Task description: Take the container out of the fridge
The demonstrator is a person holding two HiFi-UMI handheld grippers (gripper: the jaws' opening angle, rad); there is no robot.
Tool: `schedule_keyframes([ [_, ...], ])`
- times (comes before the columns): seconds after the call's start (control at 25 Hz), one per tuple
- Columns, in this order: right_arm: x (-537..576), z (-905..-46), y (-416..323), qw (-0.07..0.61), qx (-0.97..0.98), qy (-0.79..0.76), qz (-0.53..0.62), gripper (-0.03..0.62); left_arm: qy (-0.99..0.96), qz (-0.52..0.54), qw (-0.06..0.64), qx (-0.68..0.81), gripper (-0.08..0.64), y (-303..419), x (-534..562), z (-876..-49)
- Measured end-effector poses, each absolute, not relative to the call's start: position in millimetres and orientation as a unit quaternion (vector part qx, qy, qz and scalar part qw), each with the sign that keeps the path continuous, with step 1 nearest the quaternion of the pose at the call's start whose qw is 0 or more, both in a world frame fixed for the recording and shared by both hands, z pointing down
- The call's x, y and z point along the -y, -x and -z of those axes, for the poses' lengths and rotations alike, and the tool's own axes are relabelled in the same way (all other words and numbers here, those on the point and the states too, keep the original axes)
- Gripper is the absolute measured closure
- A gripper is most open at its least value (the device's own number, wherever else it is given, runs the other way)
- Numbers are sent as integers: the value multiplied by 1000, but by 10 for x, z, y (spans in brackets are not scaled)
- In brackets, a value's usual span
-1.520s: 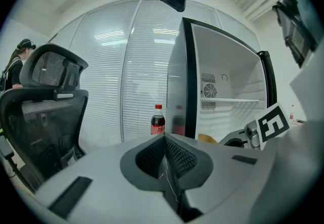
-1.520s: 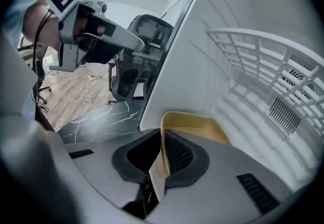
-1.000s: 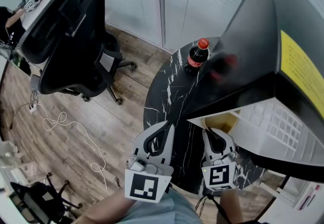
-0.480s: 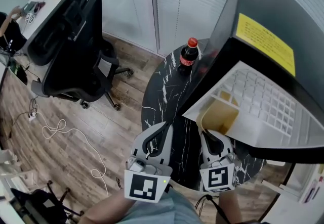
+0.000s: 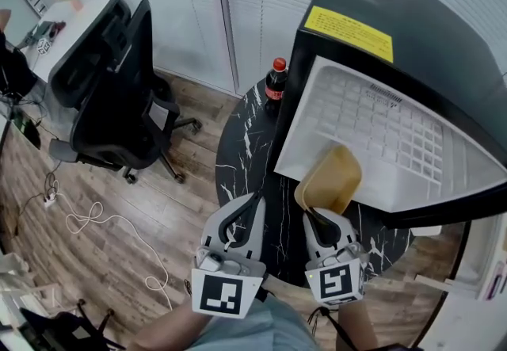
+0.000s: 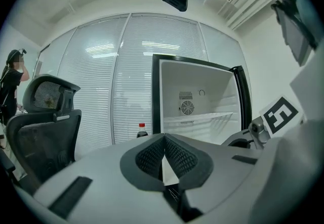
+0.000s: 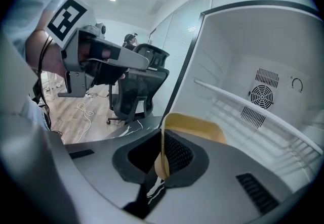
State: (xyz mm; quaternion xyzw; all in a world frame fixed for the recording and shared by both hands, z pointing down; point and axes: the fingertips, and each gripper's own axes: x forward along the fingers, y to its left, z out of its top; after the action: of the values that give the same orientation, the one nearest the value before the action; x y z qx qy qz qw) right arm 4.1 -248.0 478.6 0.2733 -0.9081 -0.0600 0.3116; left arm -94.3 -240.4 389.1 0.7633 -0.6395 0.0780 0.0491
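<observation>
A yellow container hangs tilted at the front lip of the open black fridge, over the table edge. My right gripper is shut on its near rim. In the right gripper view the thin yellow wall is pinched between the pads, and the rest of the container reaches toward the white fridge interior. My left gripper hovers beside it over the table, shut and empty. In the left gripper view its gripper shows the pads pressed together.
The fridge stands on a round black marble table. A cola bottle stands on the table left of the fridge. Black office chairs are on the wooden floor to the left, and a white cable lies on the floor.
The head view has swung up and over, so more of the fridge's white inside shows. The container, still in my right gripper, now stands out more fully at the opening. My left gripper has barely moved.
</observation>
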Motion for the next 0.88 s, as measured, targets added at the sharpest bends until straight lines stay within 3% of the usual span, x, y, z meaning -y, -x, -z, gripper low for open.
schedule_keyframes([
  [0.88,1514,-3575,-458,198,918,-332,89,559,-785,-15,-28,619,546,390,1513,-3012],
])
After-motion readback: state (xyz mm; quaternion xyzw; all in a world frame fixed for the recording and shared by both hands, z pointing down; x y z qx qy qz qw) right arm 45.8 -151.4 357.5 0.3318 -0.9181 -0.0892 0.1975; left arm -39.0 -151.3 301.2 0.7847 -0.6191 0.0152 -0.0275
